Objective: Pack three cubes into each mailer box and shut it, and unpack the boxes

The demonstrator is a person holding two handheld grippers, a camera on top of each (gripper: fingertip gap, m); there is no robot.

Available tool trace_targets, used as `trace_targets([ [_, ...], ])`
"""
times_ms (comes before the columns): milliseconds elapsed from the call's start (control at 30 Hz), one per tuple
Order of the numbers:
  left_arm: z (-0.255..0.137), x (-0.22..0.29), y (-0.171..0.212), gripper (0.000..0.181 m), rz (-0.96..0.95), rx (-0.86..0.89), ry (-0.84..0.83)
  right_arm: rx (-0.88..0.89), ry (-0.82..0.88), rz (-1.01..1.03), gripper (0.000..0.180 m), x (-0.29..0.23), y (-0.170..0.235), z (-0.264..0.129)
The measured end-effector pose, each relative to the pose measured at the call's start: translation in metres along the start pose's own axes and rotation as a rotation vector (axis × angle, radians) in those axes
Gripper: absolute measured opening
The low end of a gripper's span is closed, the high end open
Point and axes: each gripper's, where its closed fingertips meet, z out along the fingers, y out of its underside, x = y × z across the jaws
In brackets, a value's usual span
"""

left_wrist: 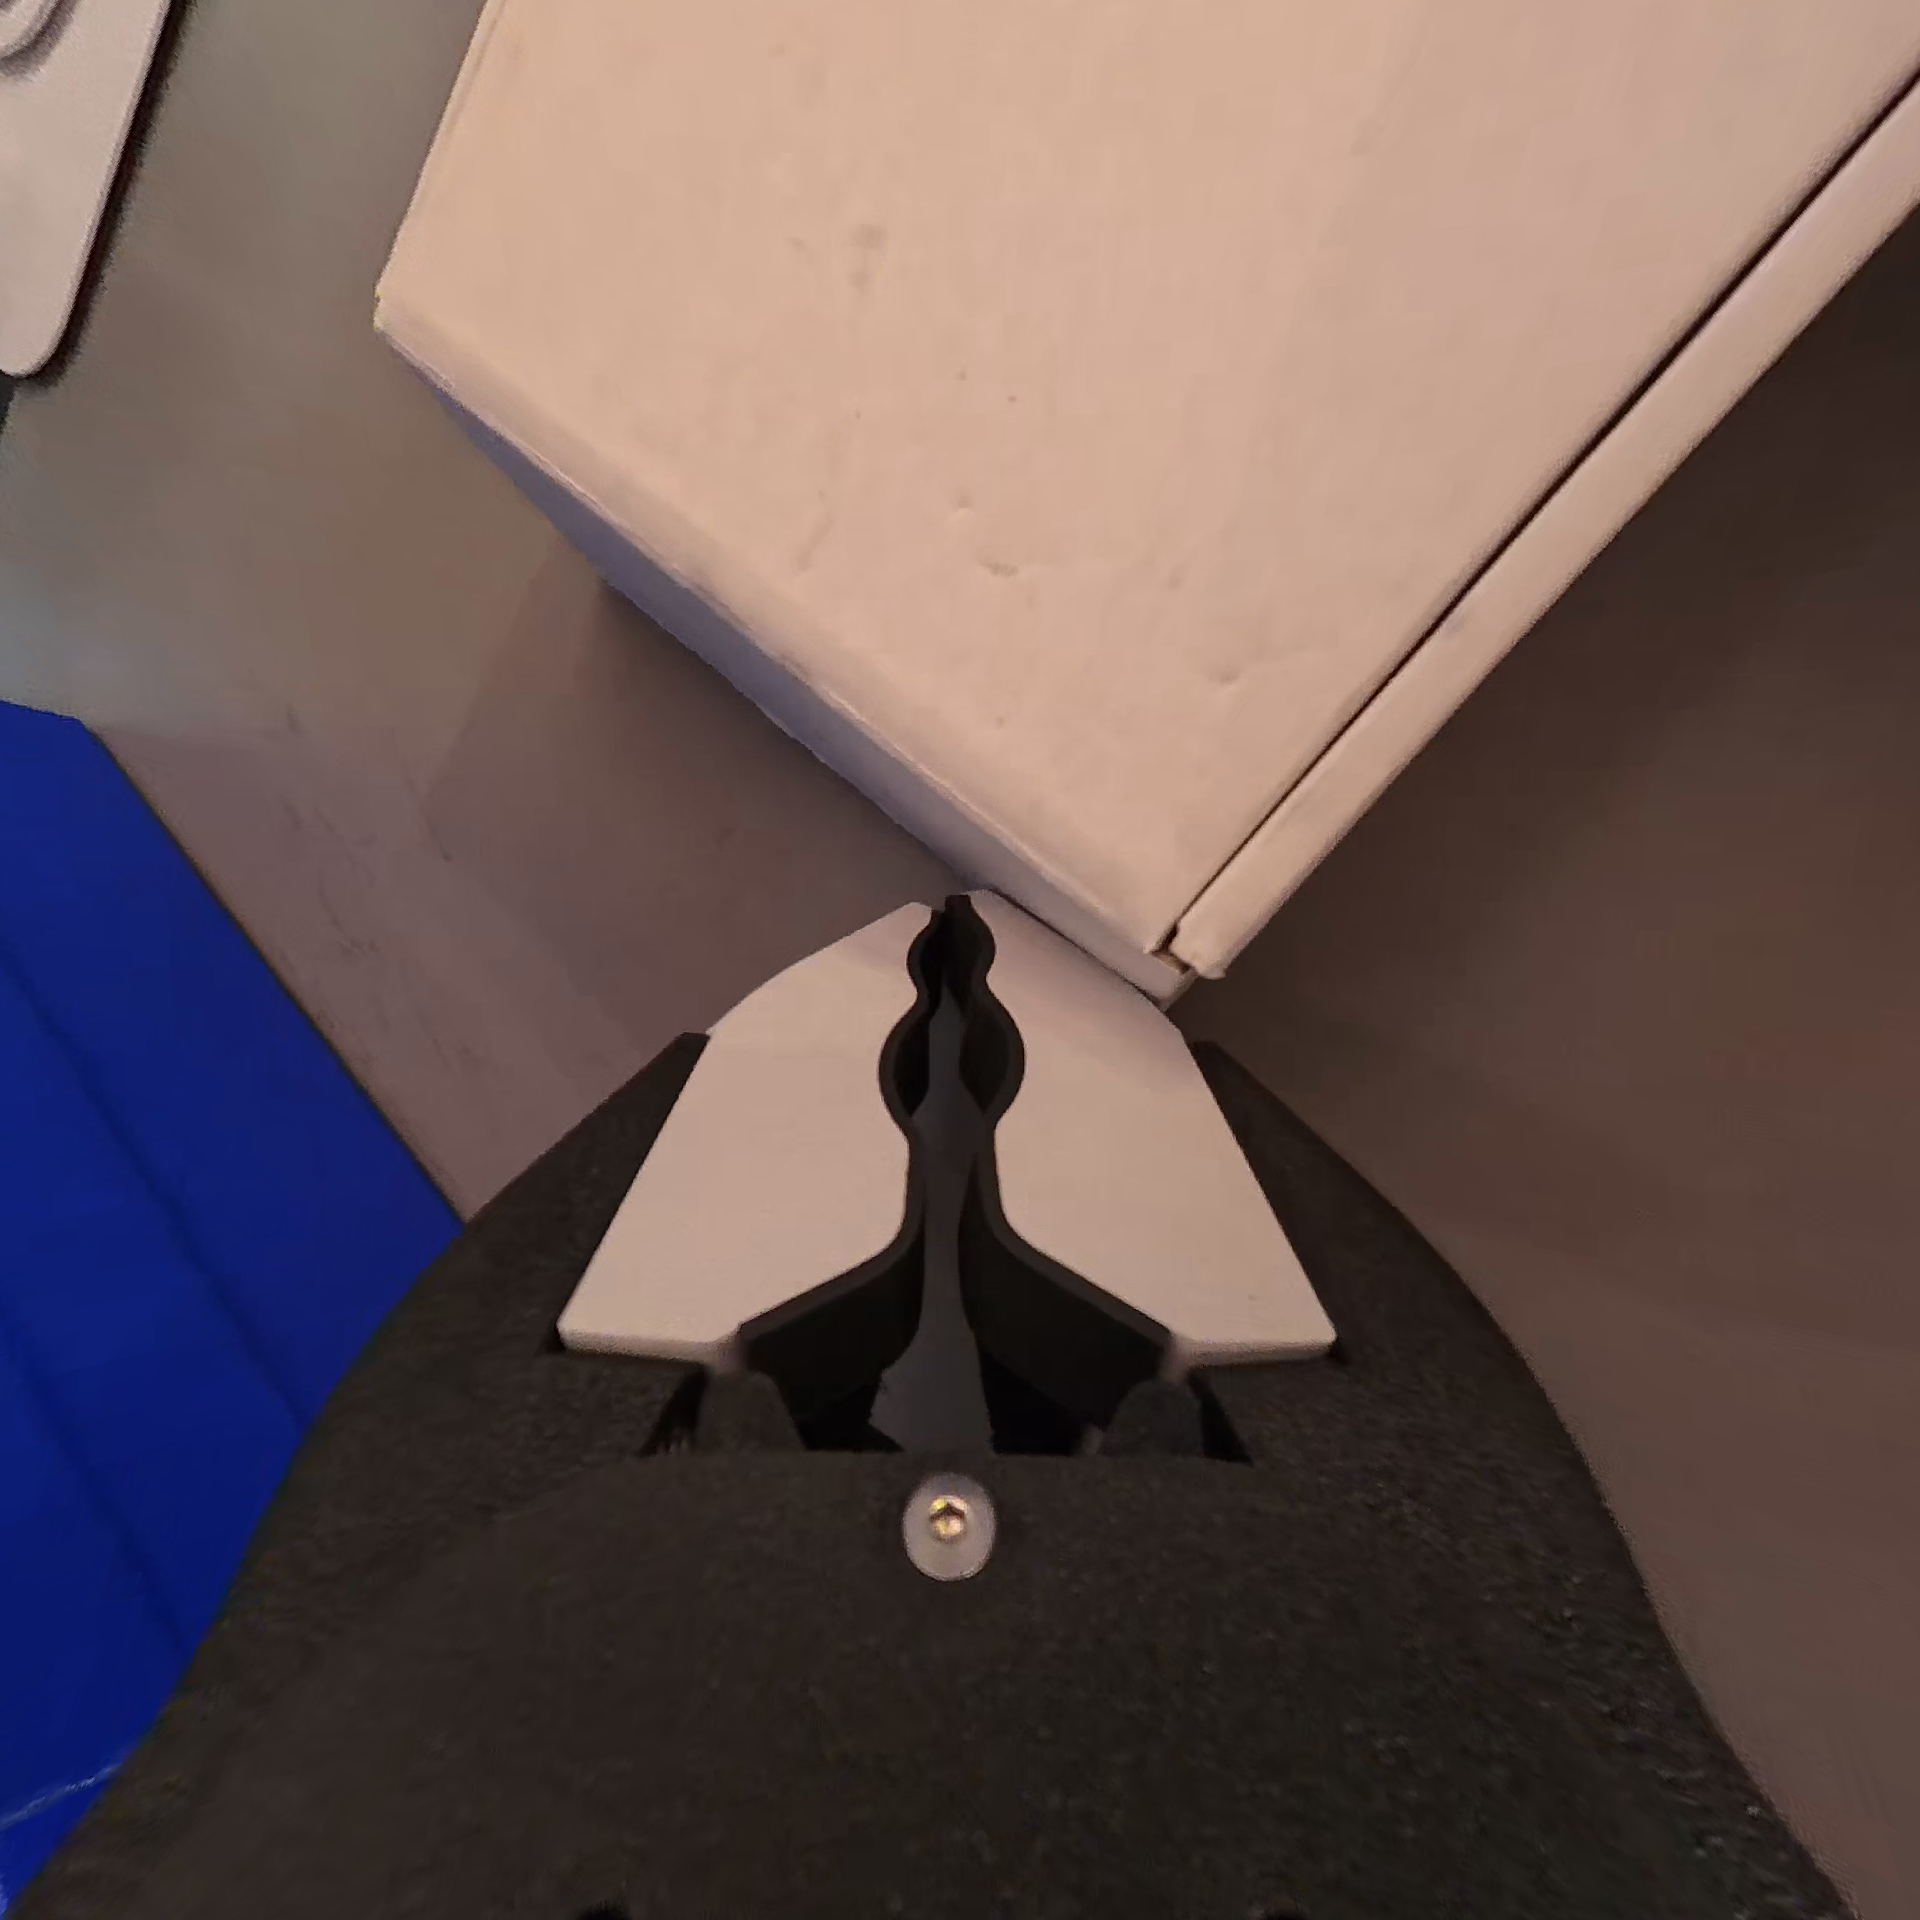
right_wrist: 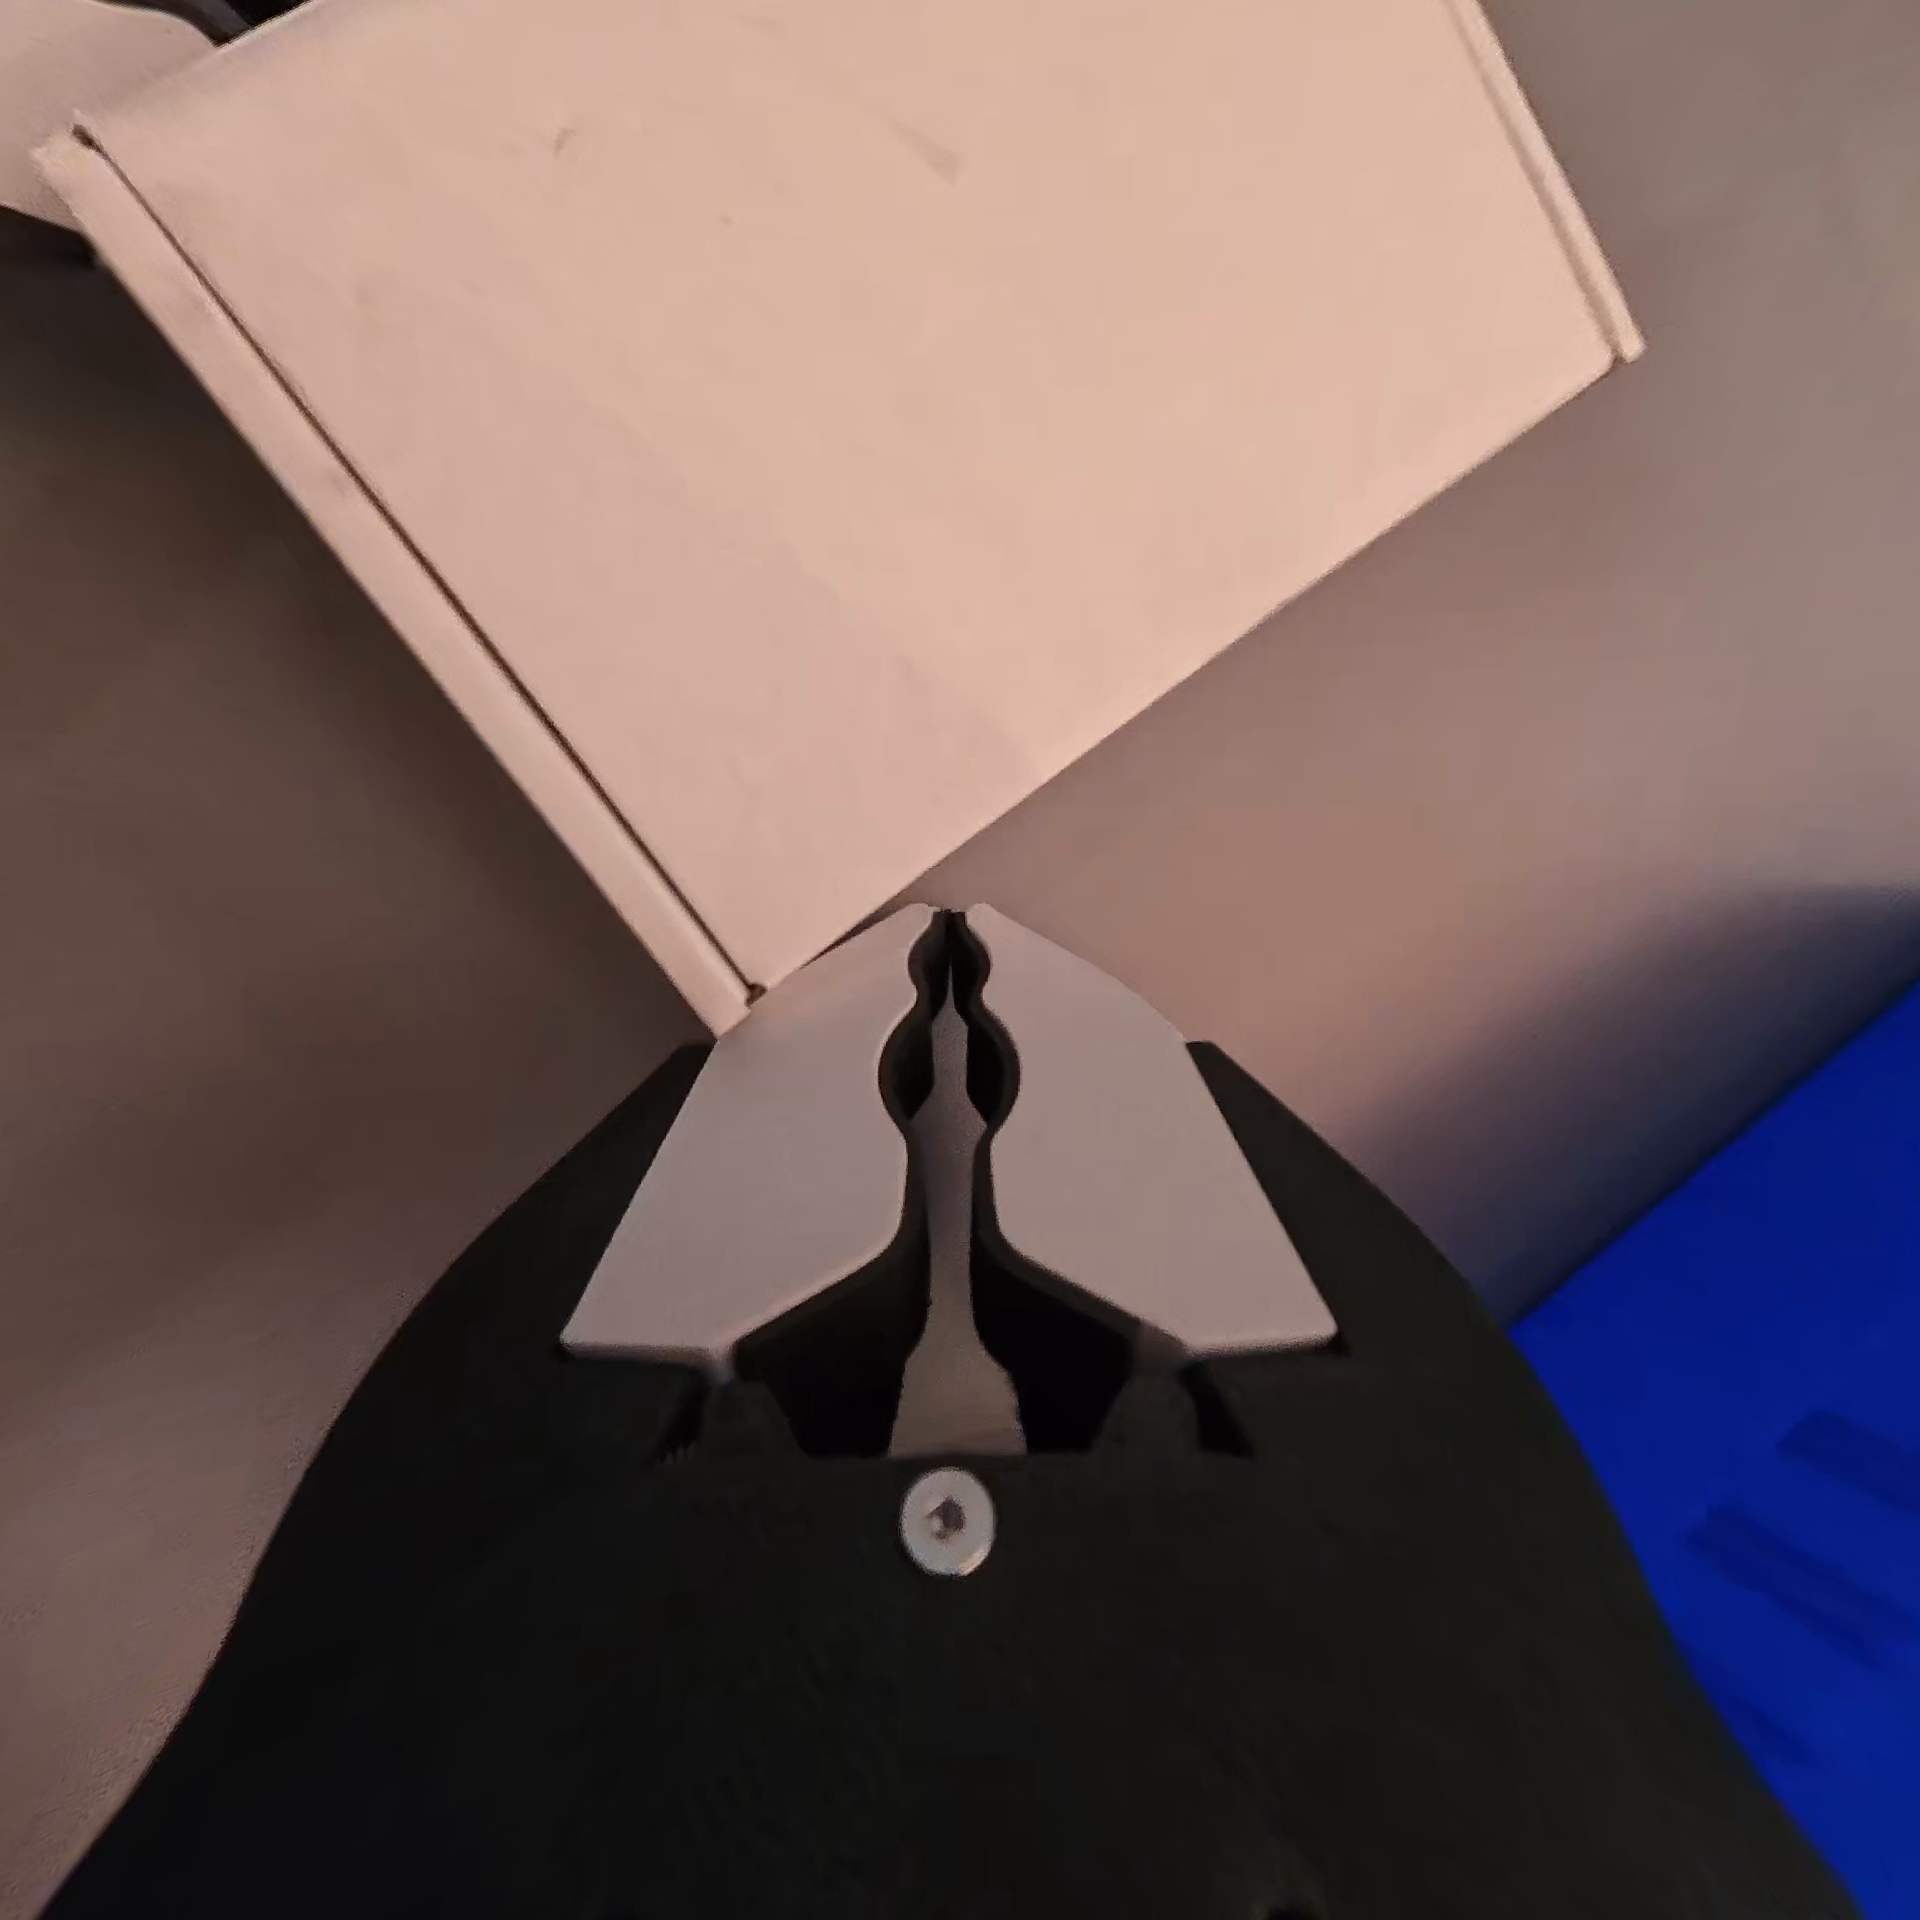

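A closed white mailer box (left_wrist: 1039, 468) lies on the grey table, turned so one corner points at my left gripper (left_wrist: 956, 906). The left gripper is shut and empty, its tips touching or just short of the box's near corner. In the right wrist view the same kind of white mailer box (right_wrist: 790, 468) lies closed, its lid seam running along the left side. My right gripper (right_wrist: 951, 914) is shut and empty, its tips at the box's near corner. No cubes show in either view.
A blue surface (left_wrist: 156, 1143) lies at the left of the left wrist view and another blue surface (right_wrist: 1714, 1403) at the lower right of the right wrist view. A white flap-like piece (left_wrist: 62, 177) shows at the top left. Bare grey table (left_wrist: 1610, 935) surrounds the box.
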Motion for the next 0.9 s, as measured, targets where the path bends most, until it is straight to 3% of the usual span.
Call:
trace_targets([
  [33, 0.000, 0.000, -0.001, 0.000, 0.005, 0.005, 0.004, 0.003, 0.006, -0.007, 0.001, 0.000, -0.001, 0.000],
  [367, 0.001, 0.008, -0.008, 0.000, -0.044, 0.126, 0.117, 0.048, -0.099, 0.019, 0.000, -0.010, -0.005, 0.003],
  [633, 0.000, 0.008, -0.007, 0.000, -0.043, 0.106, 0.102, 0.073, -0.113, 0.018, 0.000, -0.009, -0.006, 0.004],
  [733, 0.000, 0.010, -0.007, 0.000, -0.040, 0.081, 0.066, 0.053, -0.062, 0.116, 0.000, 0.003, -0.003, 0.003],
  [900, 0.001, -0.015, -0.002, 0.000, -0.140, 0.052, 0.060, 0.070, 0.190, 0.133, 0.001, 0.046, -0.013, -0.010],
])
